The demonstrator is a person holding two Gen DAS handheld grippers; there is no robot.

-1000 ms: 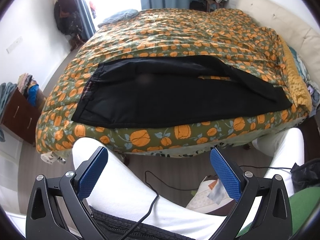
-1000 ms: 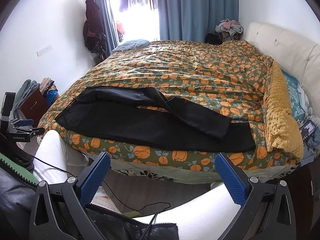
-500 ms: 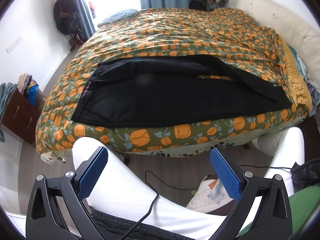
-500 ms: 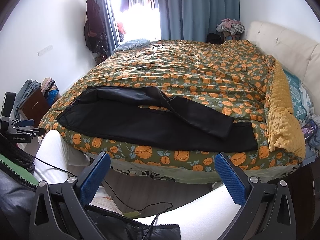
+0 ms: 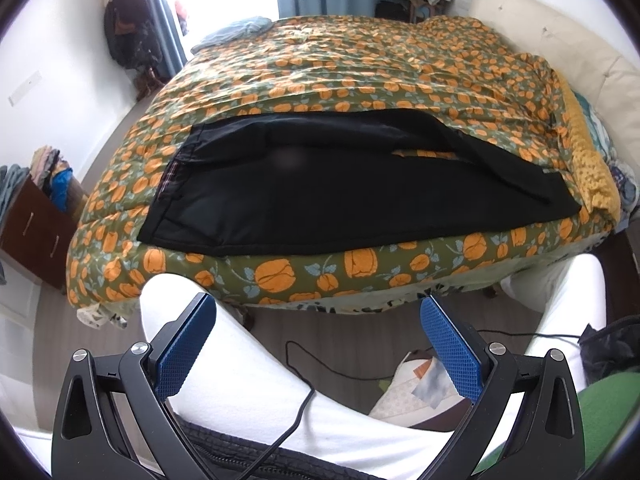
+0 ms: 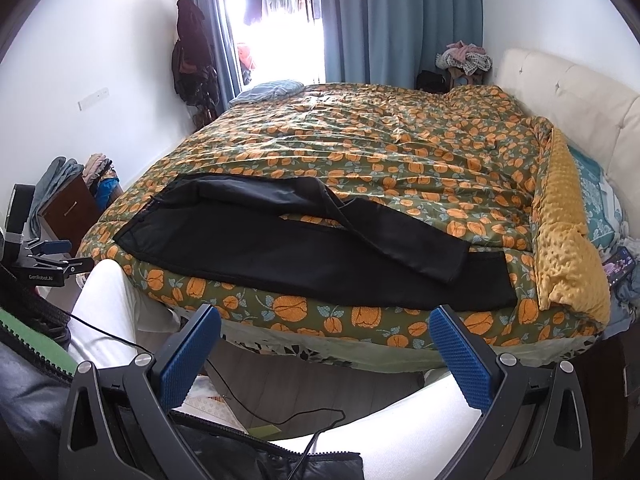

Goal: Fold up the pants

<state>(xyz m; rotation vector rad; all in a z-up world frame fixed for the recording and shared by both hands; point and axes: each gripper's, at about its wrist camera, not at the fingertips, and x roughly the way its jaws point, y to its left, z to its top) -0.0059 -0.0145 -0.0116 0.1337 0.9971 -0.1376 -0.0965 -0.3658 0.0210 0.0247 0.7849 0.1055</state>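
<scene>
Black pants (image 5: 320, 196) lie flat along the near edge of the bed, waistband at the left, legs running right. The upper leg crosses loosely over the lower one, its cuff (image 6: 452, 260) resting near the right end. My left gripper (image 5: 316, 320) is open and empty, held low in front of the bed, well short of the pants. Seen from the right wrist, the pants (image 6: 280, 256) stretch across the bed's front, and my right gripper (image 6: 326, 332) is also open, empty and off the bed.
The bed carries an orange-flowered green quilt (image 6: 380, 152) with a yellow blanket (image 6: 568, 256) at its right end. A person's white-trousered legs (image 5: 248, 368) sit below the grippers. A cable (image 5: 320, 364) crosses the floor. A wooden drawer unit (image 5: 32, 224) stands left.
Both views have risen and tilted slightly; the pants and bed lie as before. Both grippers stay open.
</scene>
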